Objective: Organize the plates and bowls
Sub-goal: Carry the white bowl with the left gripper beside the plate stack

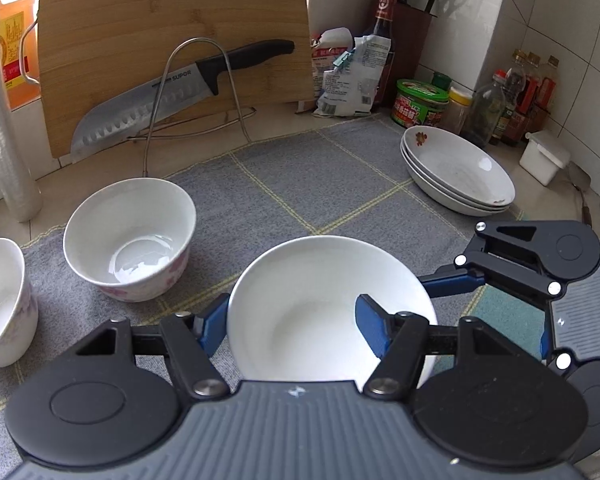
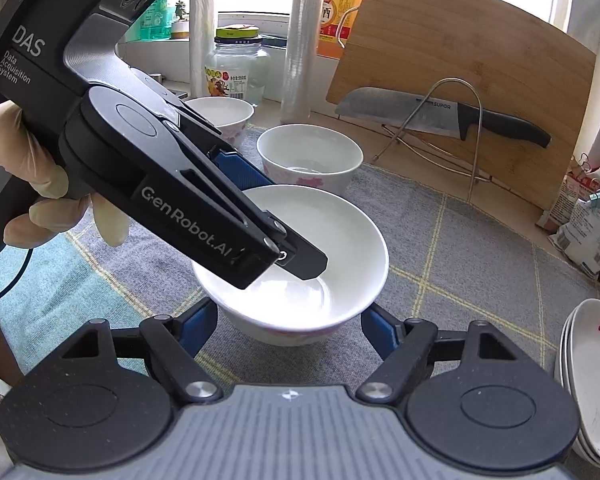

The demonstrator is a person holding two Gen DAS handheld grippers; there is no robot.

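Both your grippers clamp one white bowl (image 1: pixel 320 304) over the grey cloth (image 1: pixel 300 184): left gripper (image 1: pixel 290 320) pinches its rim, right gripper (image 2: pixel 290 320) hugs its outer walls. Only your right view shows the gloved hand (image 2: pixel 40 184); only your left shows the full plate stack (image 1: pixel 458 170).

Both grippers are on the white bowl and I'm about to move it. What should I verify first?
1. Left gripper clamps the white ceramic bowl, one finger inside, one outside: ok.
2. Right gripper straddles its outer wall: ok.
3. Nothing inside it: ok.
4. It is lifted off the grey checked cloth: cannot tell.
5. Pink-flowered white bowl upright, mouth open: ok.
6. Stack of shallow white plates apart from both grippers: ok.
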